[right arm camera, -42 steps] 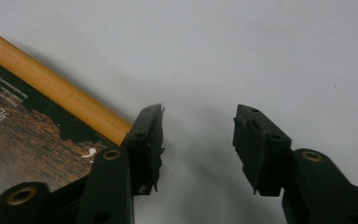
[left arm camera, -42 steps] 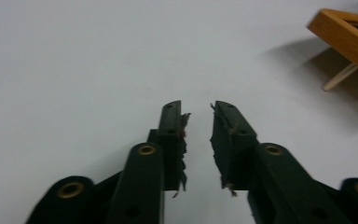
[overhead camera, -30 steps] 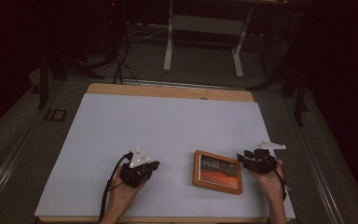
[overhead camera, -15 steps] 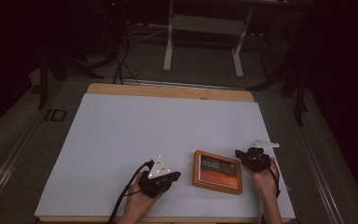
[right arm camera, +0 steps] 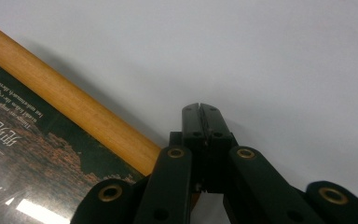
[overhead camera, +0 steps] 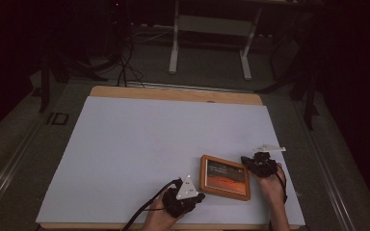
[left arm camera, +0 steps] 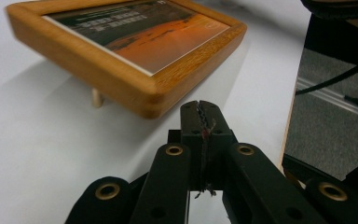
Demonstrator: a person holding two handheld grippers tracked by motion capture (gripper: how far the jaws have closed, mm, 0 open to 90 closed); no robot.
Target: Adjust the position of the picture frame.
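Framed picture (overhead camera: pixel 224 176) lies face up on the white worktop (overhead camera: pixel 139 144), near the front edge, between the two tools; long axis runs roughly front to back, tilted slightly. Left gripper view shows a peg under the frame (left arm camera: pixel 96 98), so that edge is propped off the sheet.

Left tool (overhead camera: pixel 196 196): jaws clenched, nothing between them; tip just off the frame's near-left corner, pointing at it. Right tool (overhead camera: pixel 245 160): jaws clenched and empty too; tip at the frame's far-right corner, touching or just beside, can't tell which.

Judgement: both are close, right marginally nearer; frame lies right of the left tool, left of the right one; next move likely a two-sided nudge or lift along the side rails.
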